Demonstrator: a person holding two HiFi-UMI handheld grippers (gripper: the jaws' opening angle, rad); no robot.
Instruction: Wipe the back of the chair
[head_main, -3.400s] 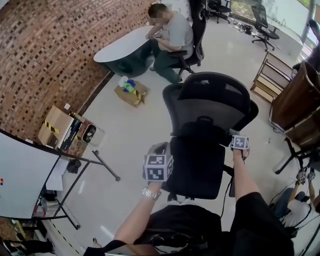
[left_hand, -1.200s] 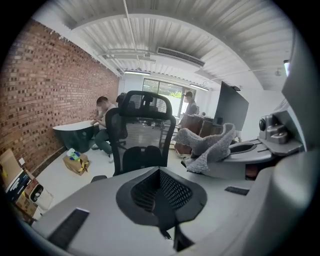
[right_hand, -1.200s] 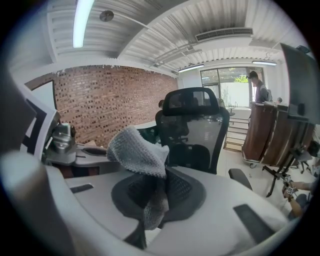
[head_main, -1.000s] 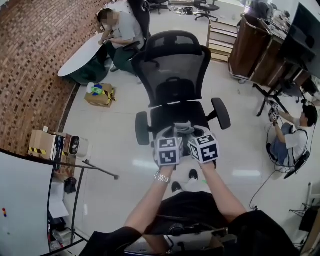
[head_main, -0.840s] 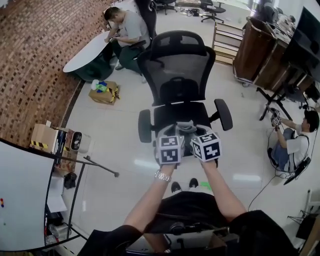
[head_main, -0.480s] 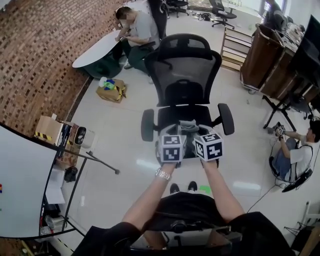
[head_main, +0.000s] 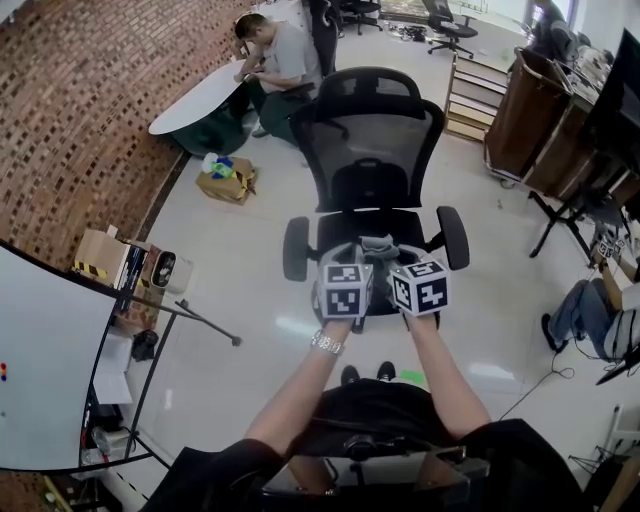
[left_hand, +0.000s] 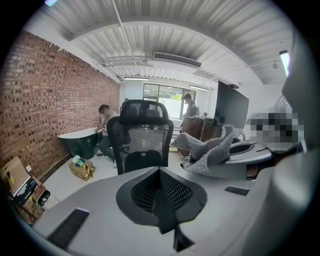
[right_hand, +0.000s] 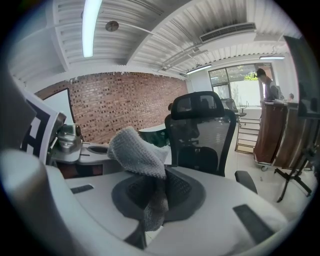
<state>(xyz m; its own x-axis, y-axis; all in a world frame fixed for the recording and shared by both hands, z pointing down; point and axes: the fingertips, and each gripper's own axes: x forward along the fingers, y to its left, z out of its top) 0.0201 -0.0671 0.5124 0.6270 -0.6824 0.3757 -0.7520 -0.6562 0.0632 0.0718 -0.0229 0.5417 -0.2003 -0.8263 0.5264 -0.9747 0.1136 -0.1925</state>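
Mesh chair (head_main: 370, 165) stands mid-floor, seat toward the person. Right claw (right_hand: 151, 200), own view: clenched on grey cloth (right_hand: 136, 152). Left claw (left_hand: 161, 200), own view: jaws closed together, nothing between. Head view shows neither jaw pair, only both claws side by side near the seat front. 3.4 s ago the chair's rear faced near, claws apart. Now that rear face is turned away, unseen.
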